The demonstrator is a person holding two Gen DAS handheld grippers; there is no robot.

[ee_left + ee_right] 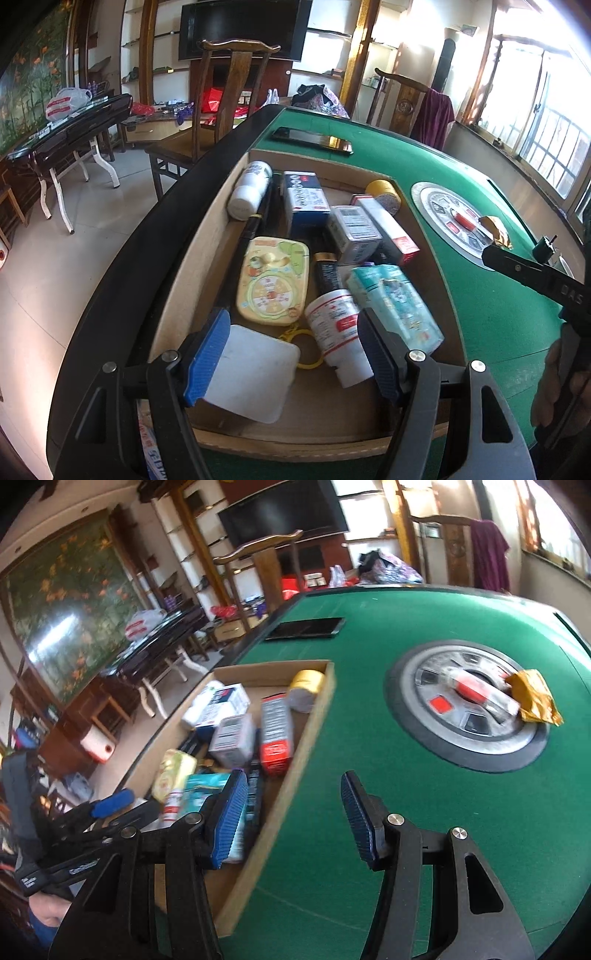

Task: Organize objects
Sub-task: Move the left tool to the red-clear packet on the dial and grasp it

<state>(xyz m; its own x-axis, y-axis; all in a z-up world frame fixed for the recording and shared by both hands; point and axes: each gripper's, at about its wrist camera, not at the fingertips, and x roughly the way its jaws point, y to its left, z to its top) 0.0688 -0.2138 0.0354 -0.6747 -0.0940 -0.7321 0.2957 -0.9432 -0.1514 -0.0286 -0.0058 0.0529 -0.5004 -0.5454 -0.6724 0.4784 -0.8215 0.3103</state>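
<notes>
While my left gripper (293, 354) hangs spread over the near end of the cardboard tray (207, 236), grasping nothing, I see the main risk right under it: the white square container (251, 373) touches the left pad, and the white pill bottle (334, 328) lies just inside the right one. Closing now could catch both, or pinch the yellow ring (304, 347) between them.

My right gripper (293, 818) is also released, straddling the tray's right wall over the green felt table (406, 812). Dropping there would strike the cardboard edge and shove the whole tray toward the table's left edge.

1 gold wrapper (533, 701) and a clear tube with a red core (476, 692) lie on the centre dial, well apart from the tray.
</notes>
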